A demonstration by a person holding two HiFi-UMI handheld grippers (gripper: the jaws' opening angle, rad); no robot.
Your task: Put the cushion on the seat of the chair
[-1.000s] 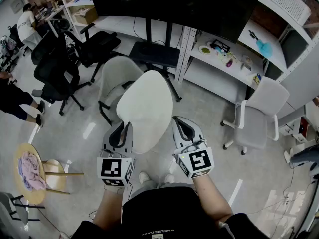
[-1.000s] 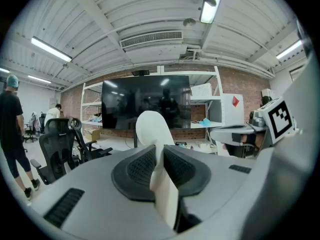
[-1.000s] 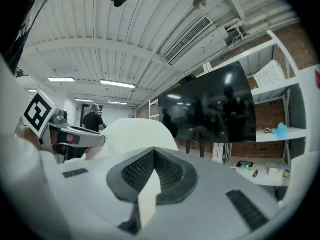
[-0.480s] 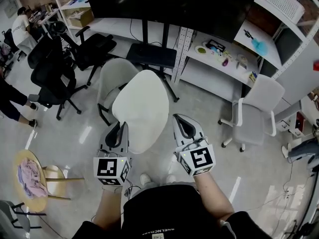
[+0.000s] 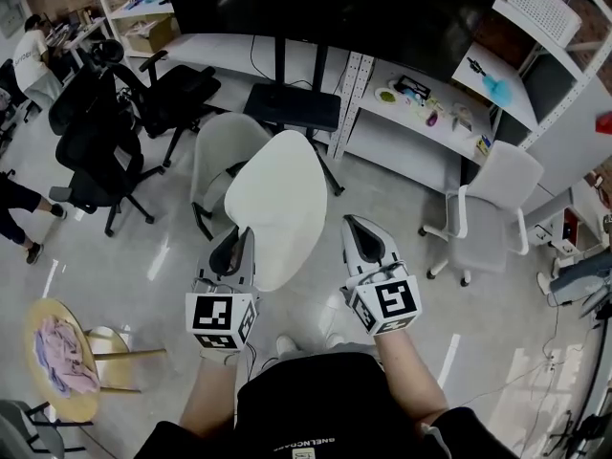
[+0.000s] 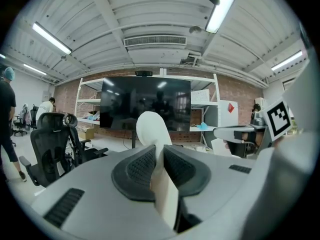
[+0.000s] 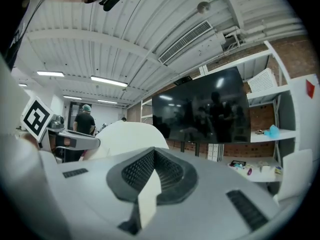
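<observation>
Your forearms reach forward, level. Your left hand-held gripper [image 5: 234, 249] pinches the cushion [image 5: 277, 199], upright, in front of the chair [image 5: 218, 146]. The right hand-held gripper [image 5: 364, 235], closed, sits right of that chair.

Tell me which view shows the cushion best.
Head view: the whole cushion shows. The left gripper view shows only its edge between the jaws; the right gripper view, a pinched corner and a side bulge.
</observation>
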